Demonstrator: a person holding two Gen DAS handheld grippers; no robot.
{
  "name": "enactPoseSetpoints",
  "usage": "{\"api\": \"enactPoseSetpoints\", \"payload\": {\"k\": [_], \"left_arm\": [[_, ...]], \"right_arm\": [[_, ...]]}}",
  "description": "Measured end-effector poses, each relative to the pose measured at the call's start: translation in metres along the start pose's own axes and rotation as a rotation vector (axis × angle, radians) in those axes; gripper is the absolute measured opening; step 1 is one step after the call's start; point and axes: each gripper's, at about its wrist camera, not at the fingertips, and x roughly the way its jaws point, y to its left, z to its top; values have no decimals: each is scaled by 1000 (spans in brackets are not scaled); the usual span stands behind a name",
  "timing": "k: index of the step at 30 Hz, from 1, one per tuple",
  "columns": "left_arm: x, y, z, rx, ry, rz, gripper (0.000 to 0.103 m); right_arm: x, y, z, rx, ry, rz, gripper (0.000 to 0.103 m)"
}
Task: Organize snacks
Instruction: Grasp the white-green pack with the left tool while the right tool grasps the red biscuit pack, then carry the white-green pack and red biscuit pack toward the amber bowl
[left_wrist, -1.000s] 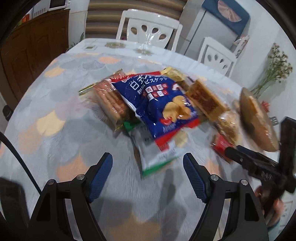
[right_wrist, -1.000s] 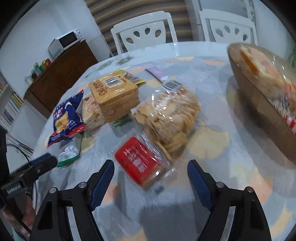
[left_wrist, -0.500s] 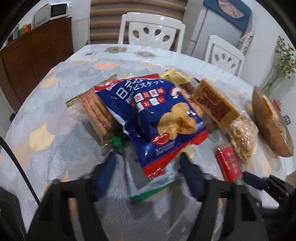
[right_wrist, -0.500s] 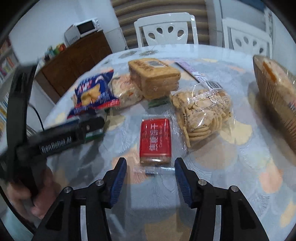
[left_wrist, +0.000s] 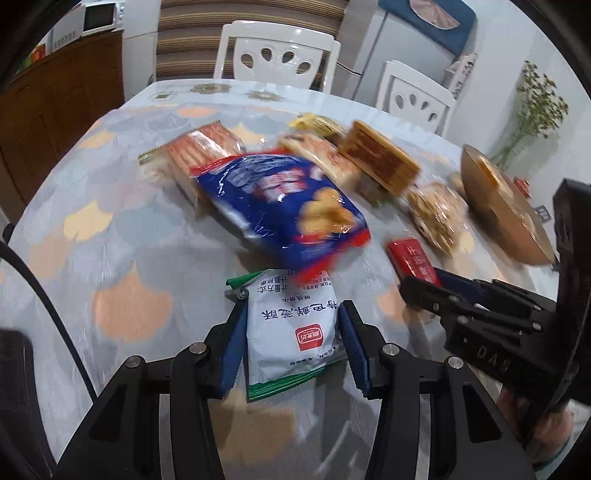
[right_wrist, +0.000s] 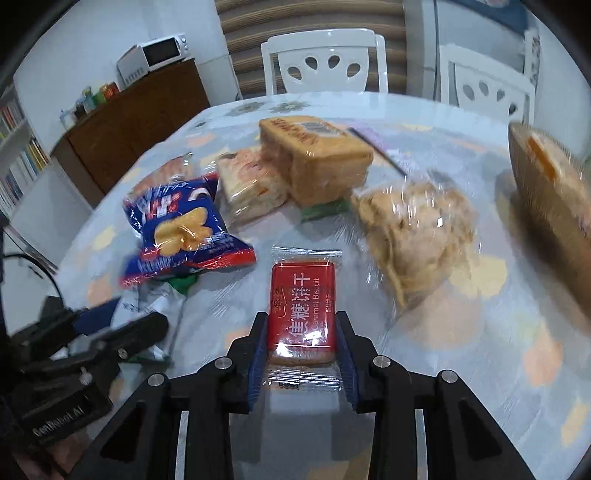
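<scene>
Jaws: both sets closed in on packets. The left gripper (left_wrist: 291, 343) has its blue pads pressed against the two sides of a white snack packet (left_wrist: 290, 332); the right gripper (right_wrist: 301, 350) has just been closing, and its pads now pinch a red caramel biscuit pack (right_wrist: 302, 310) by its long edges.

Pose: both grippers slant downward toward the table (left_wrist: 122, 236), each at the near edge of the spread. In the left wrist view the right gripper (left_wrist: 439, 286) enters from the right, with part of a hand behind it at the lower right. In the right wrist view the left gripper (right_wrist: 122, 325) sits at the near left.

White packet: flat pouch, pale grey-white with green trim at both ends, near end toward the camera, far end tucked just under a blue chip bag (left_wrist: 284, 210). Small red square logo on its face; the dark Chinese print reads upside down from here, too small to give surely.

Red pack: flat rectangular biscuit in clear wrap with crimped ends, red glossy label. Reads "Caramel Biscuit" beside white Chinese characters.

Others on the table: blue bag with red borders, chips pictured, text blurred. Beyond it, a clear-wrapped cracker pack (right_wrist: 255, 184), a tan boxy wafer block (right_wrist: 317, 158), a clear bag of round crackers (right_wrist: 417, 229). A woven basket (right_wrist: 546, 206) at far right holds something, blurred.
</scene>
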Motion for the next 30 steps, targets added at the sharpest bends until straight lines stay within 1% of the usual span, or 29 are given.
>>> {"api": "enactPoseSetpoints", "payload": {"k": [2,5,8,12,14,15,17,20,21,22,23,26,30], "left_arm": [[-6,-2,-9,12,0,-8,46],[-15,-4,-23,24,1,-26,46],[-22,-9,-34,34,5,-48,46],[-26,-16,-41,63,9,-73,46],[-26,-20,-43,73,8,-65,47],[-24,-21,-44,80,9,-55,48],[-24,-23,-47,92,12,-48,51],[-23,-26,-49,108,4,-33,52],[-23,-27,-49,116,2,-28,52],[-23,-28,-49,121,1,-26,47],[-24,-29,-49,124,0,-30,45],[-25,-33,-45,120,3,-62,45],[-28,-43,-38,133,-11,-88,45]], "right_arm": [[-8,-3,-11,10,4,27,34],[-20,-5,-31,-3,5,30,34],[-35,-4,-54,-26,6,13,34],[-42,0,-70,-61,12,-27,34],[-40,6,-70,-90,14,-56,34],[-40,7,-71,-97,17,-63,37],[-39,9,-70,-100,19,-72,37],[-38,11,-71,-111,7,-87,37],[-38,12,-72,-111,-2,-91,36],[-39,13,-73,-114,-7,-94,34],[-40,13,-74,-120,-15,-96,33],[-44,8,-77,-96,-17,-67,33],[-55,-4,-75,-50,-27,-23,33]]}}
